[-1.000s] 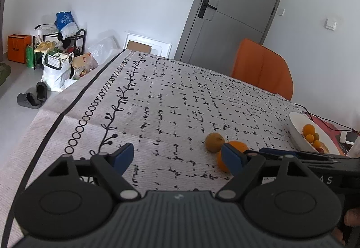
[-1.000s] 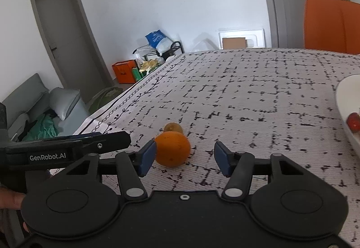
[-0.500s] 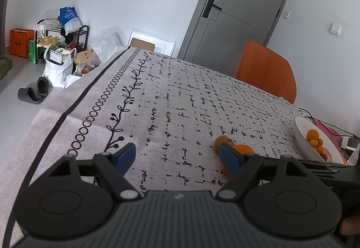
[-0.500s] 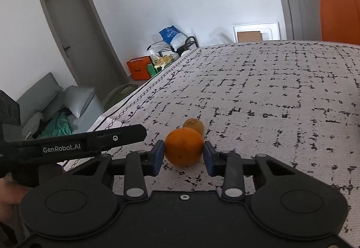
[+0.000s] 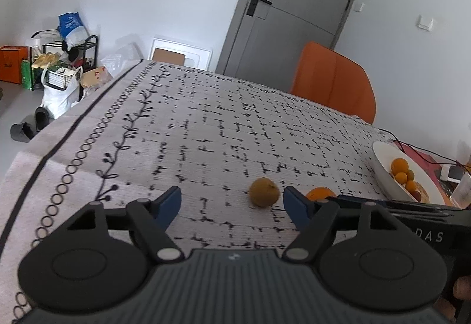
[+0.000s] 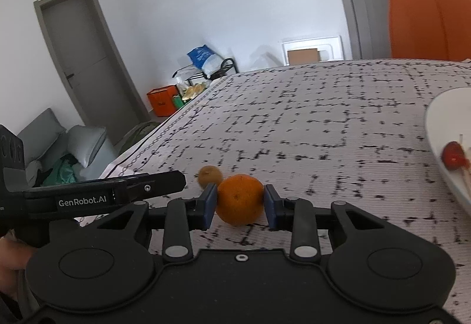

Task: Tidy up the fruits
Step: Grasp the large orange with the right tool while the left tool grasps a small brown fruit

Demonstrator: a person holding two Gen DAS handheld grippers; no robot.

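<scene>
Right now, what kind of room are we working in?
Probably a home dining area: a table under a patterned tablecloth, an orange chair at its far side, and shoes and shopping bags by the wall.

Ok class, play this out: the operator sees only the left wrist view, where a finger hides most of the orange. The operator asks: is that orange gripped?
Observer: Yes. The right gripper has its fingers pressed on the orange from both sides; they have just been closing on it.
Operator: Where is the brown fruit from that side?
Observer: The brown fruit lies just behind the orange, to its left; whether they touch, I cannot tell.
Operator: What stands beyond the table's left edge?
Observer: A grey sofa and a second door.
</scene>
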